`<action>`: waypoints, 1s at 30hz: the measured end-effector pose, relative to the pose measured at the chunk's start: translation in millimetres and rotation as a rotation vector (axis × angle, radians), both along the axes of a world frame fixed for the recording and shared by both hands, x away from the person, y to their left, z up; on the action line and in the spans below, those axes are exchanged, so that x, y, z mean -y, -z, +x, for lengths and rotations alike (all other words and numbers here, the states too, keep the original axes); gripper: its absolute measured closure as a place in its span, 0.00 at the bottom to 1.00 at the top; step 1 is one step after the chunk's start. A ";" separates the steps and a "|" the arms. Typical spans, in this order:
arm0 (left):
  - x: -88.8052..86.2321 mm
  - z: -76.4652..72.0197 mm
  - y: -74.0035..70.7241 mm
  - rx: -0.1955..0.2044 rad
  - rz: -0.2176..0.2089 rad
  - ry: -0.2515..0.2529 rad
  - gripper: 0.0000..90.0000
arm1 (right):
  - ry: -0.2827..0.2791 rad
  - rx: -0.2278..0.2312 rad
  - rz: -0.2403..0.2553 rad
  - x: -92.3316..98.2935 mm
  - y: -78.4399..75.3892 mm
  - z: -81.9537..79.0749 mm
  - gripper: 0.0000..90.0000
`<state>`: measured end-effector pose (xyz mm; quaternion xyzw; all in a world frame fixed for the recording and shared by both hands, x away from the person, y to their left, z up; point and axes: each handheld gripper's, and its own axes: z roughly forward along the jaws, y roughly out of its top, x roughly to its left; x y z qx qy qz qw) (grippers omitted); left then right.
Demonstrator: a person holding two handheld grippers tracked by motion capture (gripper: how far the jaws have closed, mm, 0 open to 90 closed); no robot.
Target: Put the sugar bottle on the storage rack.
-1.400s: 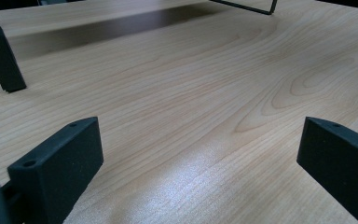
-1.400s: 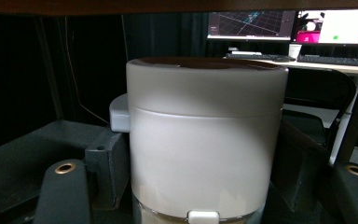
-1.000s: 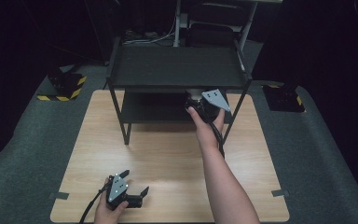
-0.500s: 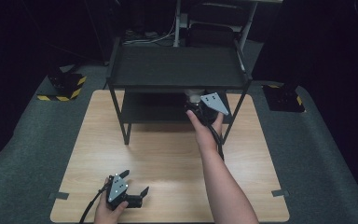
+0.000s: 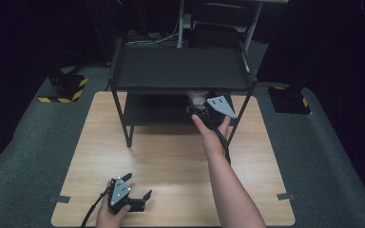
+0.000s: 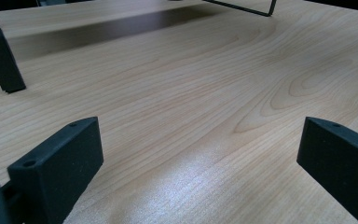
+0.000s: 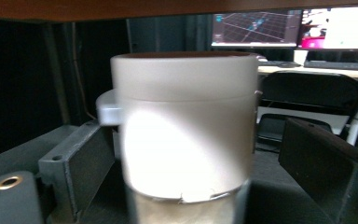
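A white cup [image 7: 186, 126] with a handle stub on its left stands on the lower level of a black two-tier rack [image 5: 180, 66]. My right gripper [image 7: 196, 154] reaches under the rack's top shelf and is open around the cup: the left jaw sits close against it and the right jaw stands apart. In the high view the cup [image 5: 197, 97] peeks out just beyond the right gripper [image 5: 200, 107]. My left gripper [image 5: 138, 186] rests low on the wooden table [image 5: 171, 156] near its front edge. It is open, with bare wood between the jaws [image 6: 191, 154].
The rack's legs [image 5: 129, 137] stand on the rear half of the table. One leg [image 6: 2, 60] shows ahead of the left gripper. Monitors and a black chair [image 7: 307, 98] lie behind the rack. Yellow-black blocks [image 5: 64, 88] sit on the grey floor to the left.
The right gripper has shifted slightly toward the near side, still under the top shelf by the cup. The left gripper has not moved.
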<state>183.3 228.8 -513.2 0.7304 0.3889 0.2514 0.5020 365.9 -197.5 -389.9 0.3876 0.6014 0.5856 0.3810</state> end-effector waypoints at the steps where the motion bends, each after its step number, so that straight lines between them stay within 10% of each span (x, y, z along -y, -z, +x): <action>1: 0.0 0.0 0.0 0.000 0.000 0.000 0.01 | -0.007 0.004 -0.007 0.2 0.1 -0.7 0.10; 30: 0.1 0.2 -0.5 -0.002 0.003 0.001 0.01 | -0.114 0.051 -0.026 36.1 18.8 -42.8 0.00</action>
